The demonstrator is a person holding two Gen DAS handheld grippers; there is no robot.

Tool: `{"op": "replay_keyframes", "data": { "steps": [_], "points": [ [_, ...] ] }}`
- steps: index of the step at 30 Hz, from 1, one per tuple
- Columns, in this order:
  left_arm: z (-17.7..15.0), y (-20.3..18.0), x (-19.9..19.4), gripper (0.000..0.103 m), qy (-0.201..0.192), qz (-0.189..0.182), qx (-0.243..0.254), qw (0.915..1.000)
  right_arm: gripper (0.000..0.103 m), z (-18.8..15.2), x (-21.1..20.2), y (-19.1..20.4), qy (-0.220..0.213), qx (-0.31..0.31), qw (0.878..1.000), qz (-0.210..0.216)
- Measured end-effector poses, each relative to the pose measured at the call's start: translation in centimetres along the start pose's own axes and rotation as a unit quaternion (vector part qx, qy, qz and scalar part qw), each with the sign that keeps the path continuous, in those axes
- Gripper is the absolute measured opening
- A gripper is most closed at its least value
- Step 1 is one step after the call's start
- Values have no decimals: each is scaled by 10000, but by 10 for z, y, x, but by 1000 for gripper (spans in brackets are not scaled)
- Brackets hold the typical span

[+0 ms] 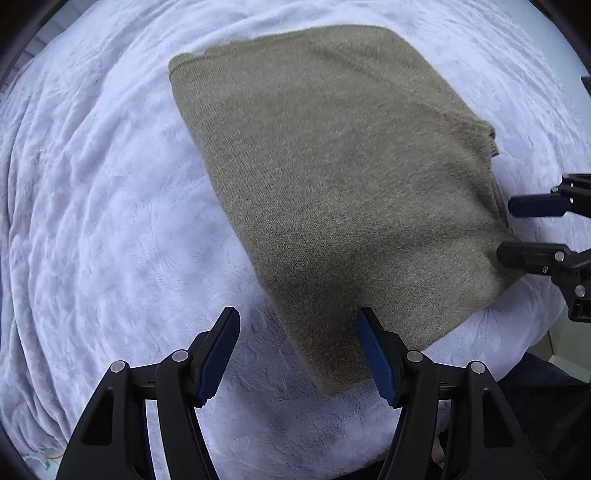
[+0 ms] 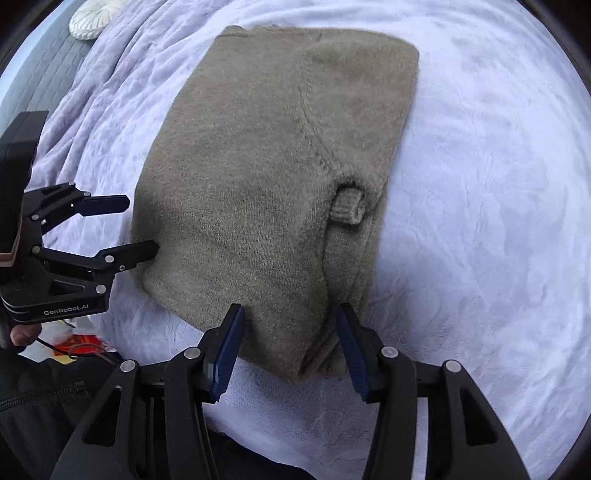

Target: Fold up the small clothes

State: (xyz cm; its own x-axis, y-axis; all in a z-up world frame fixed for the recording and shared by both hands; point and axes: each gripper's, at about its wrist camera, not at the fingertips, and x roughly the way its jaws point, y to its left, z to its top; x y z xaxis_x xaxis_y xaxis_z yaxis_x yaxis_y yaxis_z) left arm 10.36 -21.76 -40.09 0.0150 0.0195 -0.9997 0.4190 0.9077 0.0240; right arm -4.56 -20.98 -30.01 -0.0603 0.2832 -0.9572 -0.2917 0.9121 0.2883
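Folded olive-brown knit sweater [image 2: 266,177] lying flat on a pale lavender plush blanket [image 2: 480,184] that covers the bed, close to the bed's near edge. A ribbed cuff [image 2: 347,210] protrudes from the fold on the sweater's right side. Left gripper [image 1: 297,354]: fingers spread and released, poised at the sweater's left edge, one tip touching the knit. Right gripper [image 2: 290,350]: fingers likewise spread, straddling the sweater's near edge, grasping nothing. A white round cushion [image 2: 92,18] lies at the bed's far left corner.
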Motion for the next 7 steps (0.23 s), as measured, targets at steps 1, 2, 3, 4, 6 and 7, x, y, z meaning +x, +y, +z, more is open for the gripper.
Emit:
{"op": "replay_keyframes", "data": {
  "steps": [1, 2, 3, 4, 6, 7],
  "points": [
    [-1, 0, -4, 67, -60, 29, 6, 10000, 55, -3, -8, 1, -78, -55, 9999, -95],
    [-2, 0, -7, 67, -128, 87, 6, 9999, 56, -1, -15, 4, -165, -103, 9996, -221],
    [-5, -2, -11, 67, -200, 193, -6, 9996, 57, 1, -21, 7, -231, -138, 9988, -417],
    [-7, -2, -15, 67, -251, 245, -2, 9994, 59, 3, -26, 9, -286, -167, 9977, -589],
    [-11, -4, -22, 67, -372, 242, 0, 9990, 61, 9, -36, 16, -364, -229, 9955, -842],
    [-12, -5, -26, 67, -428, 198, 13, 9989, 61, 12, -38, 22, -371, -264, 9942, -975]
  ]
}}
